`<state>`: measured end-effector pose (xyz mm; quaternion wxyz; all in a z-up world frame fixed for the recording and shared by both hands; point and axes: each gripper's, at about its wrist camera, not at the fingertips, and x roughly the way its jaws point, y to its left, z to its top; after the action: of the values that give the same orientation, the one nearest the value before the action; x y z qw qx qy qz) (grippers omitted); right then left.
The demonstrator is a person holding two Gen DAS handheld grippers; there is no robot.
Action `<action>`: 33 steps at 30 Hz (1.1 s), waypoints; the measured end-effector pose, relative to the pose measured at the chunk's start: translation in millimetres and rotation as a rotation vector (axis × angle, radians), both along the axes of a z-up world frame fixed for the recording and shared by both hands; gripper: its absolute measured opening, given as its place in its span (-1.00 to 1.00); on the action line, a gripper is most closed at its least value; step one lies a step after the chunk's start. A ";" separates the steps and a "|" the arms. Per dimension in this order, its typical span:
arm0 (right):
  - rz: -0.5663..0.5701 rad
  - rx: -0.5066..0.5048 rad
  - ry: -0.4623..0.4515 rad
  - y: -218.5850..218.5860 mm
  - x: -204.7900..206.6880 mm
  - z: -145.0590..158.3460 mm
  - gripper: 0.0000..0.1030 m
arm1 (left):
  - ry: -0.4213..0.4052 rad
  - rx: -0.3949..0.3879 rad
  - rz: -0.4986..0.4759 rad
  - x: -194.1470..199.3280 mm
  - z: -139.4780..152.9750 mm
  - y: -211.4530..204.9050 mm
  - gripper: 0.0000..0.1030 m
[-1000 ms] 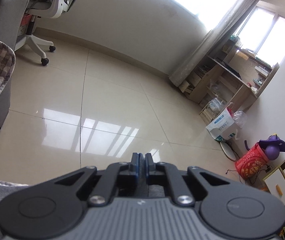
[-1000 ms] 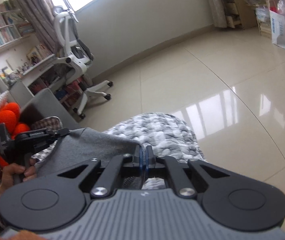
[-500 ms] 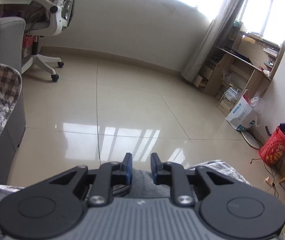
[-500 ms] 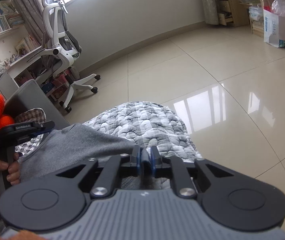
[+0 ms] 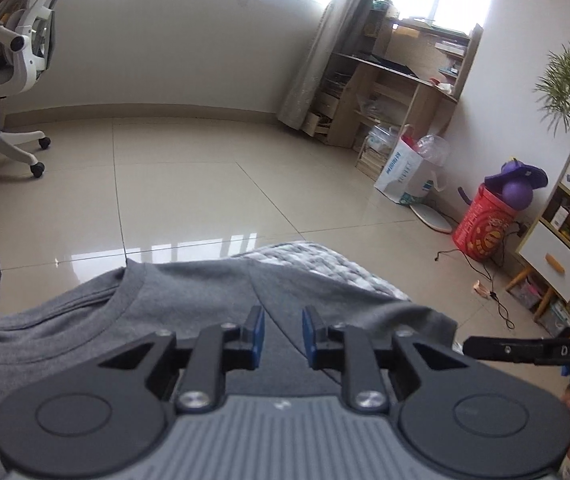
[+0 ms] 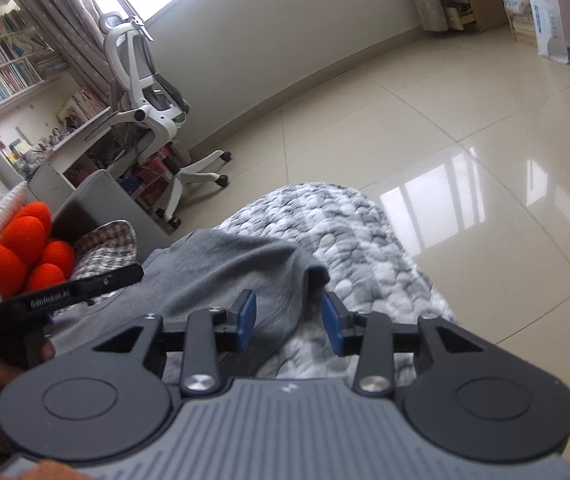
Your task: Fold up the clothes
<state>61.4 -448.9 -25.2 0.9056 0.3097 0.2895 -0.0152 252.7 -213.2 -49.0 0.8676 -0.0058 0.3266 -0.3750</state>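
Grey T-shirt (image 5: 189, 304) lies spread on a grey-and-white quilted blanket (image 6: 349, 232) above the tiled floor (image 5: 205, 200), collar toward the far edge. Left gripper (image 5: 283, 336) hovers over the shirt, blue fingers (image 5: 257, 336) apart, nothing clamped. Right gripper (image 6: 290, 318) is at the shirt's sleeve edge; its fingers (image 6: 247, 318) are opening, with fabric lying between them and not pressed by either pad. A white office chair (image 6: 153, 100) stands by the wall.
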 end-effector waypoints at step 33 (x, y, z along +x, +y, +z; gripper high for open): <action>0.059 0.283 -0.098 -12.3 -23.2 -9.1 -0.21 | -0.014 0.123 -0.221 -127.3 10.1 -26.3 -0.95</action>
<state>38.2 -461.2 -34.3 0.8661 0.4257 0.2531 0.0676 125.4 -239.5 -38.9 0.8218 0.0862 0.3417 -0.4477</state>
